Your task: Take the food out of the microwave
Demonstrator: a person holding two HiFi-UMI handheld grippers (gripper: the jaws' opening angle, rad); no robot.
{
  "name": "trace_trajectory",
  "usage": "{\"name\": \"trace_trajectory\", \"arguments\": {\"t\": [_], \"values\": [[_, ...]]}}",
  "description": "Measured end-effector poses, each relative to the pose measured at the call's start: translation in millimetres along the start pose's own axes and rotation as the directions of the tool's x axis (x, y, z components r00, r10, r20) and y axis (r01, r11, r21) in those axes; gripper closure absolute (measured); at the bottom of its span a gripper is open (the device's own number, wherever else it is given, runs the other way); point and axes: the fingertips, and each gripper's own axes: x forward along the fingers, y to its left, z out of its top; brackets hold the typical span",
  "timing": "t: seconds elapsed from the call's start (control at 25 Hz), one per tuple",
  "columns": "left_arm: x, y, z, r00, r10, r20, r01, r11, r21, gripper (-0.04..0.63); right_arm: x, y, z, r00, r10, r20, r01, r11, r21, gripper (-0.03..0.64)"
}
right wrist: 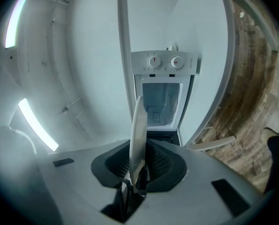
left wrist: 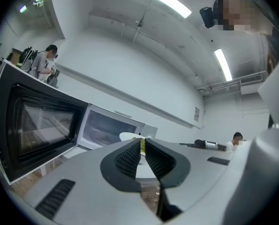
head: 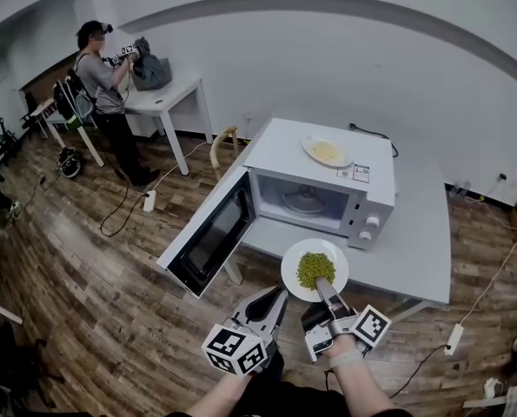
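Observation:
In the head view a white plate of green peas hangs just in front of the white microwave. My right gripper is shut on its near rim. The microwave cavity holds only its glass turntable. The right gripper view shows the plate edge-on, clamped in my right gripper, with the microwave beyond. My left gripper is left of the plate, shut and holding nothing. In the left gripper view the left gripper has its pads together, with the plate beyond the tips.
The microwave door swings out to the left over the table edge. A second plate with yellow food rests on top of the microwave. A person stands at a far white table. Cables and a power strip lie on the wood floor.

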Motion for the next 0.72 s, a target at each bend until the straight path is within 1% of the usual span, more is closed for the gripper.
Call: {"name": "trace_trajectory", "arguments": {"t": [0.28, 0.6, 0.72], "values": [[-18, -2, -4, 1.0, 0.017, -0.002, -0.017, 1.0, -0.006, 0.561, -9, 4, -13, 1.0, 0.009, -0.01, -0.009, 1.0, 0.005, 0.541], [-26, -4, 5, 1.0, -0.008, 0.009, 0.008, 1.0, -0.002, 0.561, -20, 14, -20, 1.0, 0.018, 0.017, -0.018, 1.0, -0.012, 0.541], [-35, -6, 3, 1.0, -0.02, -0.004, 0.02, 1.0, -0.006, 0.561, -27, 17, -25, 0.999, 0.019, 0.042, -0.019, 1.0, -0.004, 0.541]]}}
